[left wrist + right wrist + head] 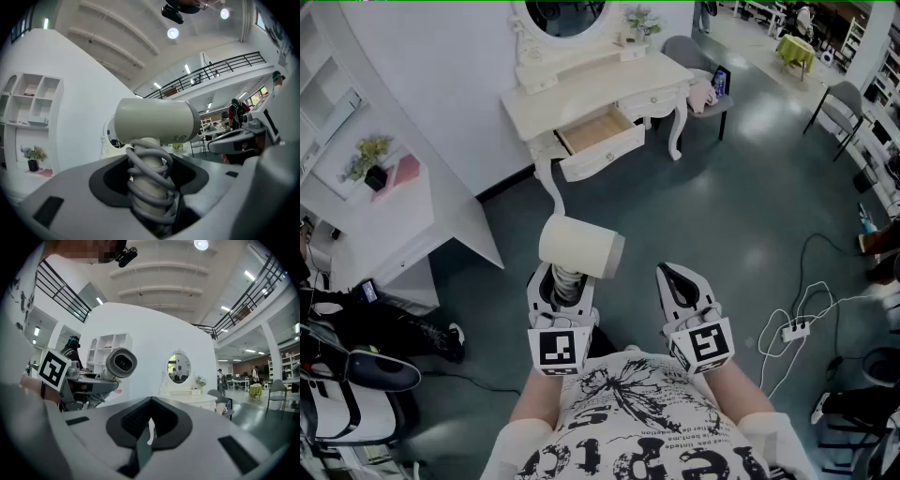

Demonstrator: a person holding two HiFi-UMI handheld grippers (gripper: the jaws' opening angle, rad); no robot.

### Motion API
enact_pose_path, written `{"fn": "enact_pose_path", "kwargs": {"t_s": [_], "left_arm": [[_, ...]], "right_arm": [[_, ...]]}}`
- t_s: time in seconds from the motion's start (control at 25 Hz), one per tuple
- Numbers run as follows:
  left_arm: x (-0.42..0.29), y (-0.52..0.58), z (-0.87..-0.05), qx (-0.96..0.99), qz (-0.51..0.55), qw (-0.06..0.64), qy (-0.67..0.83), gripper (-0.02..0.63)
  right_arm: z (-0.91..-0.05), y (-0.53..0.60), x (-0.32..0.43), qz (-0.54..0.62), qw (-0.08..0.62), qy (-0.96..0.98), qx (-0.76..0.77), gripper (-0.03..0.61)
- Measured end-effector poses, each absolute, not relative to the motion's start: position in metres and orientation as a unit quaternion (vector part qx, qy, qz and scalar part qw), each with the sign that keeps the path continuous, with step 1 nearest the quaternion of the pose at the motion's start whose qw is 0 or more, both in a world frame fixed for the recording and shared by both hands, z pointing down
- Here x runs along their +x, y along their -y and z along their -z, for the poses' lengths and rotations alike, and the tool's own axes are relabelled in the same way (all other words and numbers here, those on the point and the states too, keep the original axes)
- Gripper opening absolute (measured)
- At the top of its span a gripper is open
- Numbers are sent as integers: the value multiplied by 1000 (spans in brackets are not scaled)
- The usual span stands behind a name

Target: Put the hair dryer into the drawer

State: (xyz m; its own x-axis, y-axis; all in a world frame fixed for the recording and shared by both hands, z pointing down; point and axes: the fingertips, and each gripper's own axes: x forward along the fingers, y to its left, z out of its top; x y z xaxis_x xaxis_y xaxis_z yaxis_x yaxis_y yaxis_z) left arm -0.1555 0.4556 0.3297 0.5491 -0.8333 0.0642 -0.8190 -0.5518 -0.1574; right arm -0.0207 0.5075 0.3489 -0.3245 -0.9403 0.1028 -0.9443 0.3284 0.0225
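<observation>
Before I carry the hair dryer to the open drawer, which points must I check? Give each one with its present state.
1. Grip: the left gripper is clamped on the handle of the hair dryer: ok.
2. Cord: wound round the handle, inside the grip: ok. Where the plug sits: cannot tell.
3. Drawer: pulled out of the dressing table, inside looks bare: ok.
4. Right gripper: shut and holding nothing, free to help: ok.
5. Power strip: lies off to the right, not on the way to the drawer: ok.
6. Whether the dryer fits: cannot tell.
</observation>
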Motion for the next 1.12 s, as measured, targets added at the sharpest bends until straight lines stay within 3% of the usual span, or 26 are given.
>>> {"fn": "enact_pose_path", "kwargs": {"t_s": [0.76, 1.12], "left_arm": [[-150, -411, -351, -885, 72, 35, -459, 252], [-151, -312, -358, -892, 68, 21, -447, 252]], "right_arm": [[-374, -469, 1, -65, 48, 780, 620, 17], [-372, -375, -1, -65, 47, 776, 626, 17]]}}
